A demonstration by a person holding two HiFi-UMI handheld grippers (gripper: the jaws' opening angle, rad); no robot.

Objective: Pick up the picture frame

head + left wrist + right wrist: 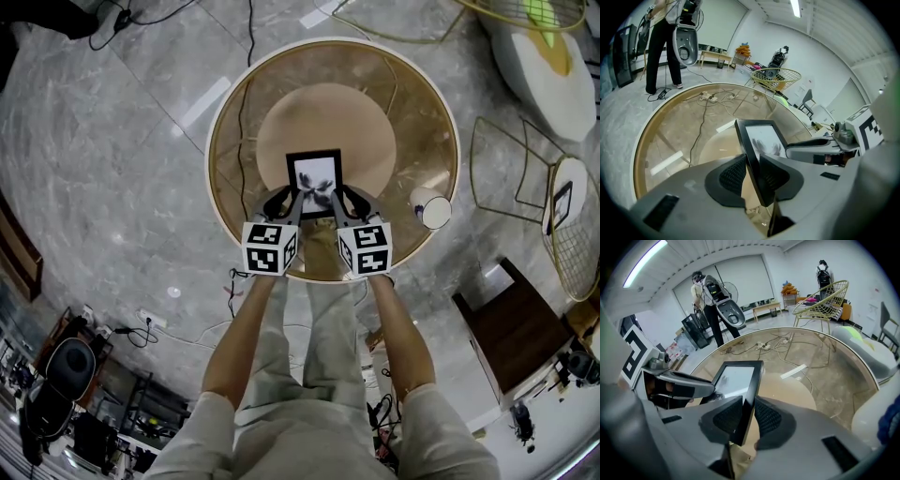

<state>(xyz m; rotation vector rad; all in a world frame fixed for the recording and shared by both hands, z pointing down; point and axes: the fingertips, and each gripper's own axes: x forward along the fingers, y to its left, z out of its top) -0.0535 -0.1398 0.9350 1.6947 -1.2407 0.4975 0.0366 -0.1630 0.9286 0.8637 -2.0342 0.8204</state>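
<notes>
Left claw [291, 204], right claw [341, 202] clenched on picture frame [314, 171] at 7 and 5 o'clock corners; grasp done, lift off table [228, 112] seemingly pending.

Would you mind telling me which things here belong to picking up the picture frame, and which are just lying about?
Belongs to the job: picture frame; left gripper and right gripper, each clamped on a lower corner; round glass table under it.

Just lying about: white cup on the table; wire chair; floor cables.
</notes>
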